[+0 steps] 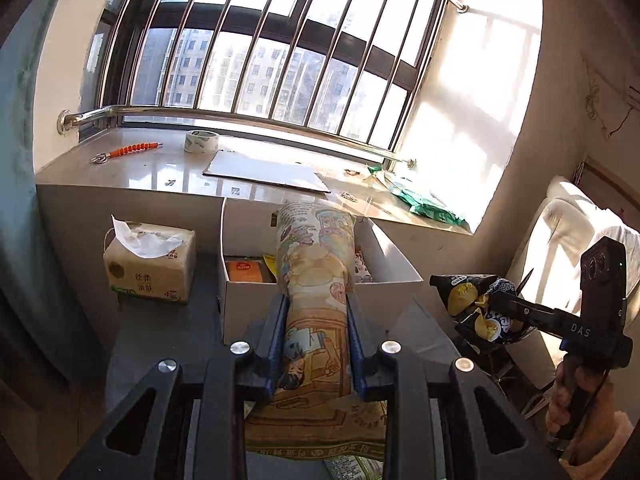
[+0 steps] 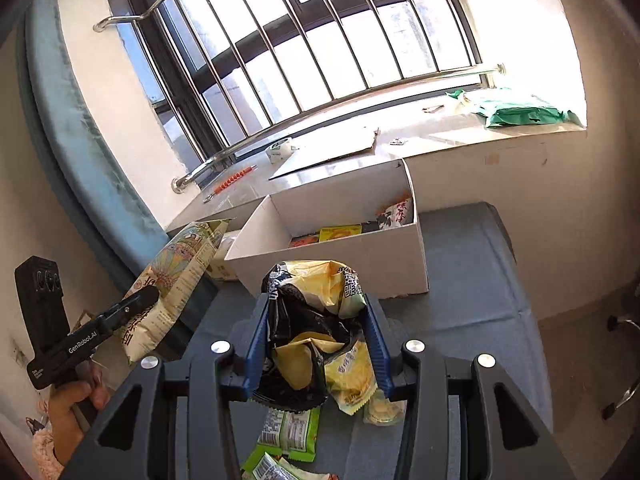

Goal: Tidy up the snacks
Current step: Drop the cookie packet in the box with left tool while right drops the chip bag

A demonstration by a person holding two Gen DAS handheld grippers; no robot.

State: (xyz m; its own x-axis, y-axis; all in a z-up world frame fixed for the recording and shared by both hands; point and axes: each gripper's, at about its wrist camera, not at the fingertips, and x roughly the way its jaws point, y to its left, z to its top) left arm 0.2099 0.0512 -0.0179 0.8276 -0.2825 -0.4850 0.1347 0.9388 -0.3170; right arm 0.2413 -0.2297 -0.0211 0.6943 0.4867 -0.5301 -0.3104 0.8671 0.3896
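My left gripper [image 1: 318, 300] is shut on a tall beige illustrated chip bag [image 1: 316, 280], held above the grey table with its top over the white cardboard box [image 1: 248, 304]. The bag also shows in the right wrist view [image 2: 172, 284]. My right gripper [image 2: 318, 304] is shut on a crumpled black and yellow snack bag [image 2: 316, 320], held in front of the box [image 2: 332, 268]. In the left wrist view that bag [image 1: 476, 304] hangs right of the box. The box holds orange and yellow packets [image 2: 340, 234].
A tissue pack [image 1: 150, 266] stands left of the box. Green snack packets [image 2: 290, 432] and a small yellow packet [image 2: 382, 410] lie on the grey table below my right gripper. The windowsill behind holds a tape roll [image 1: 201, 142], cardboard sheet [image 1: 268, 172] and green bag [image 1: 424, 202].
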